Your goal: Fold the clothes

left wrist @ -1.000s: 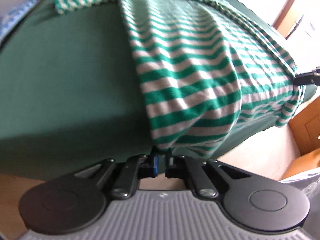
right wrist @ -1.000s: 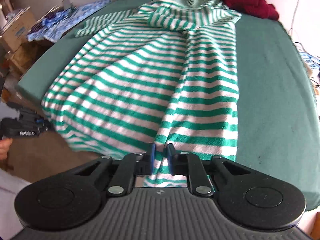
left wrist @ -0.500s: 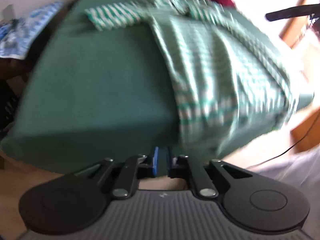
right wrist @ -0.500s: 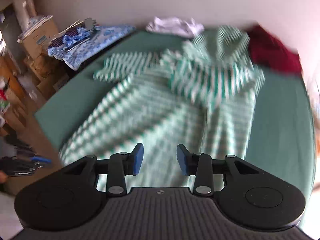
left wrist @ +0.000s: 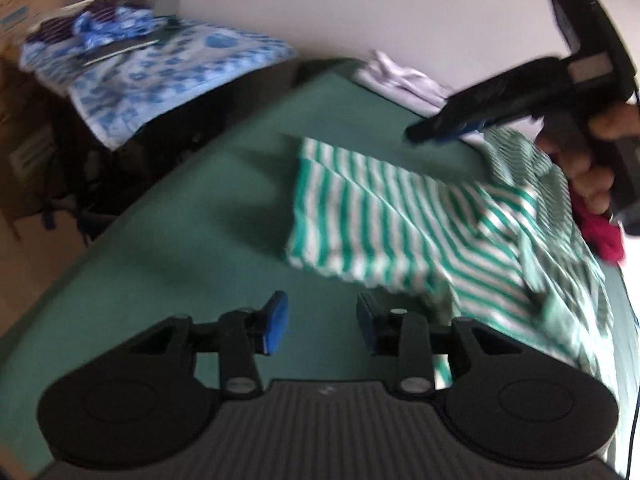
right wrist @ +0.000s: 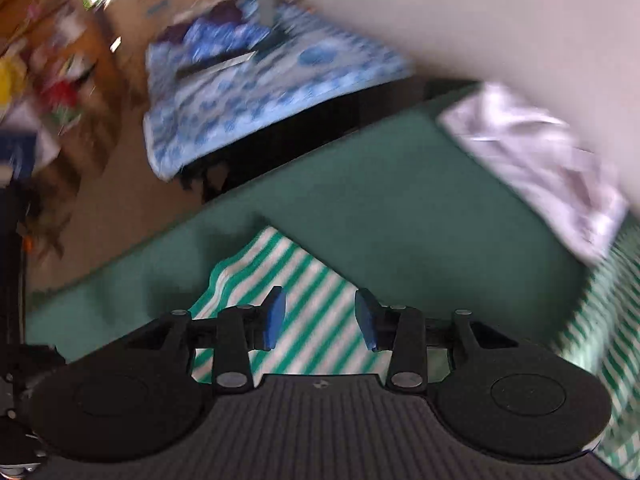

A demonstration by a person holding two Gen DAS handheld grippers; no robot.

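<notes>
**Over the bed: hem dropped, both tools off to the sleeve**

Across the green bed point(left wrist: 168, 264) the striped top point(left wrist: 400, 224) lies spread toward the far edge, its hood end bunched by the red garment point(left wrist: 604, 240) at the far right corner. A second ago I had each tool pinched shut on the hem at the near edge; now neither holds it, so I judge the bottom is laid out and the sleeves come next. One sleeve point(right wrist: 296, 304) sticks out flat toward the bed's left edge, its cuff end free on the cover.

My left gripper point(left wrist: 322, 322) has just been opening; its blue pads point(left wrist: 276, 322) stand apart with only bare cover showing between them, and it tilts down at the bed, just short of the sleeve's near edge. My right gripper point(right wrist: 320, 316) has likewise just opened and now hangs over the sleeve, stripes showing between the parted pads, nothing pinched. From the left view my right hand point(left wrist: 592, 160) grips its handle above the top's collar end, the tool reaching out level toward the white clothes point(left wrist: 404, 80) at the far edge. Both pictures are smeared.
</notes>
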